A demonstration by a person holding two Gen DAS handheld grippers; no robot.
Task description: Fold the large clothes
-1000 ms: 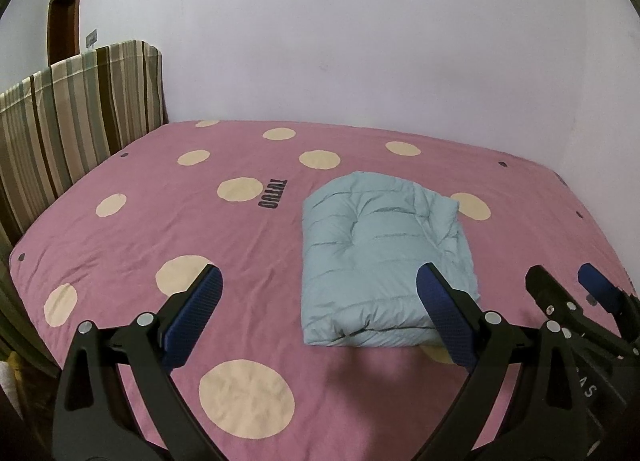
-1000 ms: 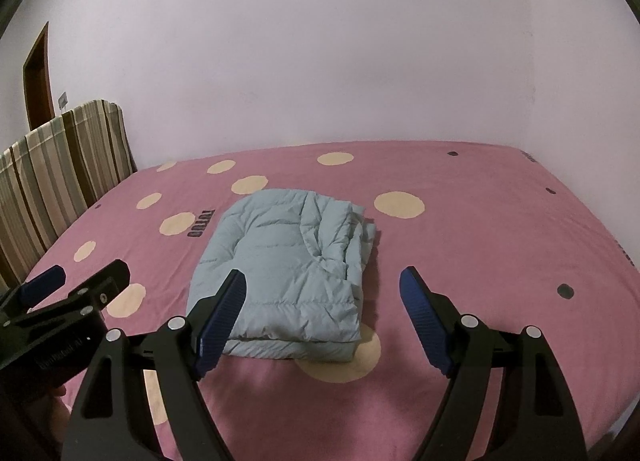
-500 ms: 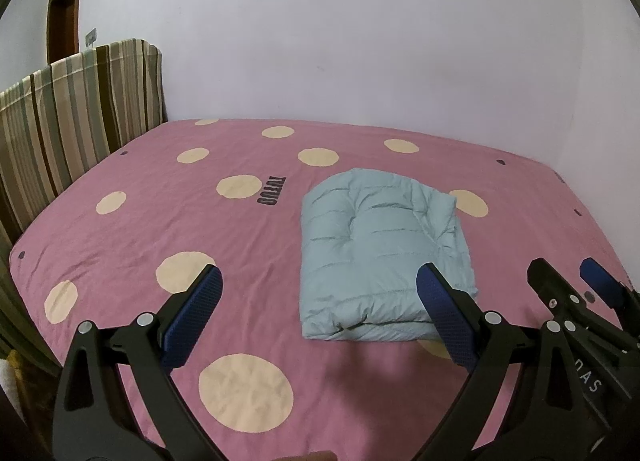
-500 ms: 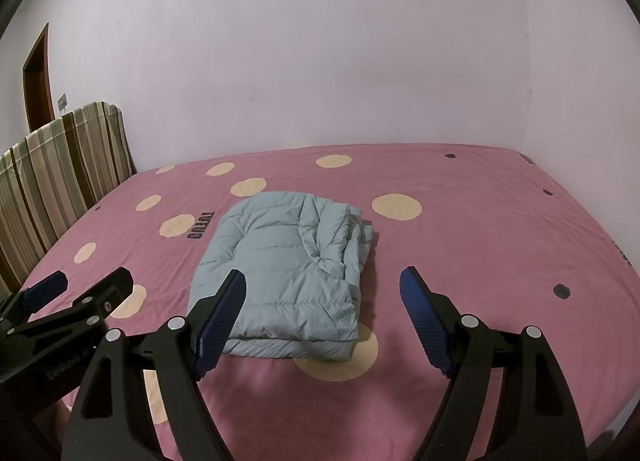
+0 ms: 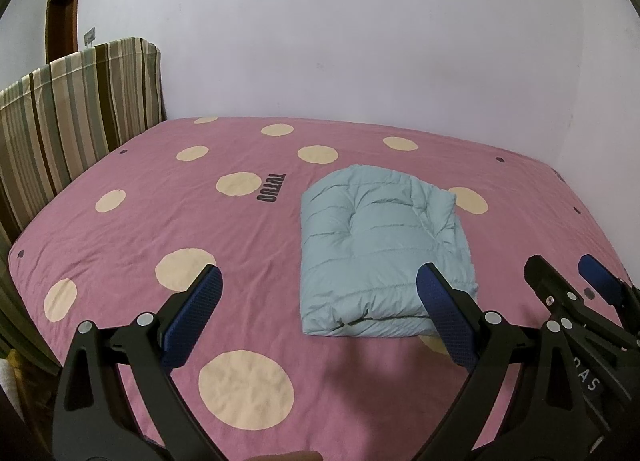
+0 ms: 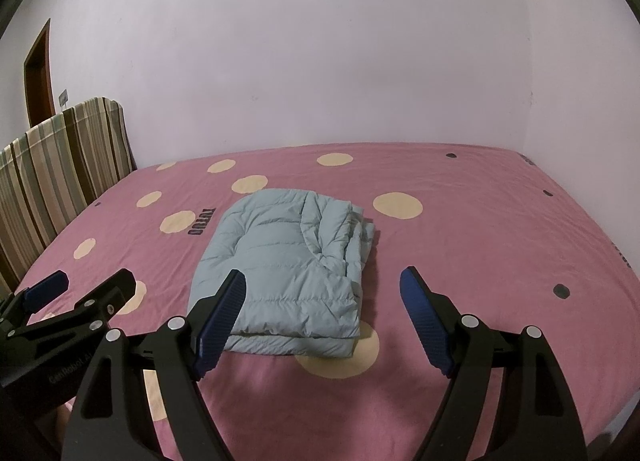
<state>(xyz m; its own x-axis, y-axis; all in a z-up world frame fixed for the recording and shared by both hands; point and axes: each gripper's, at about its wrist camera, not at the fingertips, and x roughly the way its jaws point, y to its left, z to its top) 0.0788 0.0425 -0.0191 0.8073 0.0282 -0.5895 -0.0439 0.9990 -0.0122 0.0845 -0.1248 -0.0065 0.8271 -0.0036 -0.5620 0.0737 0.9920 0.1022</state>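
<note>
A light blue puffer jacket (image 5: 380, 249) lies folded into a compact rectangle on the pink bed (image 5: 140, 229); it also shows in the right wrist view (image 6: 284, 273). My left gripper (image 5: 318, 293) is open and empty, held above the bed's near edge, short of the jacket. My right gripper (image 6: 322, 293) is open and empty, also above the near edge, with the jacket's front edge between and beyond its fingers. The right gripper also shows at the right of the left wrist view (image 5: 568, 281), and the left gripper at the left of the right wrist view (image 6: 88, 289).
The bed carries a pink sheet with cream dots and a dark printed word (image 5: 272, 189). A striped headboard (image 5: 68, 109) stands at the left. White walls close the far side and the right. A brown door frame (image 5: 60, 13) is at the far left.
Both grippers have drawn back slightly from the folded jacket, staying open. The jacket has not moved.
</note>
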